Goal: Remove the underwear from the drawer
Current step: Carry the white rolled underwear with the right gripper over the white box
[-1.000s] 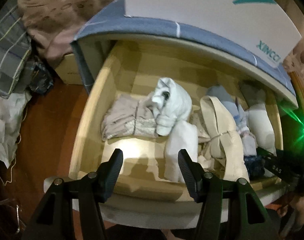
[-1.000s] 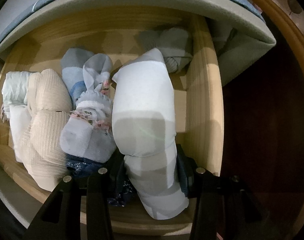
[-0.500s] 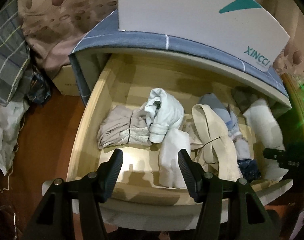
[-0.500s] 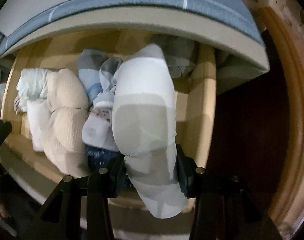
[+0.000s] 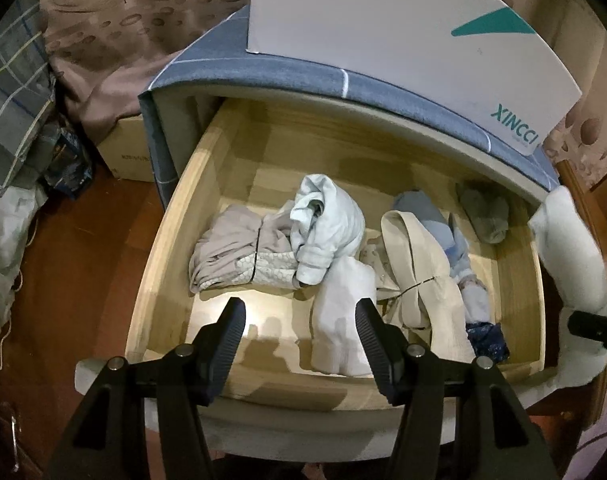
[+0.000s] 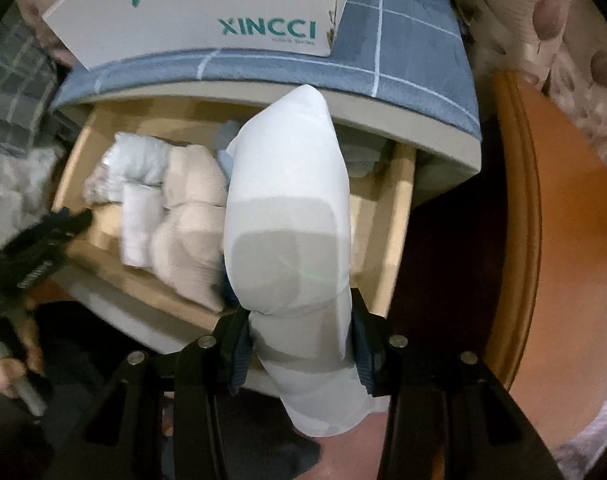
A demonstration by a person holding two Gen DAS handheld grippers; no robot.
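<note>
White rolled underwear (image 6: 291, 216) pinched in right claw (image 6: 301, 344) above crowded drawer (image 5: 171, 236); left claw (image 5: 301, 334) spread.

Open wooden drawer (image 5: 159, 264), centre frame, holding bundled garments.
On its floor: grey bundle (image 5: 239, 254) left, pale blue roll (image 5: 327, 228) centre, beige ribbed piece (image 5: 423, 272) right, grey-green roll (image 5: 485, 216) upper right.

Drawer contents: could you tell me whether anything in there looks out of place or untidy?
Mostly untidiness. In the open drawer, the pale blue garment lies crumpled on the grey-beige pile rather than folded. The white rolled underwear, clamped in the right hand-held gripper, is raised above the drawer.
</note>
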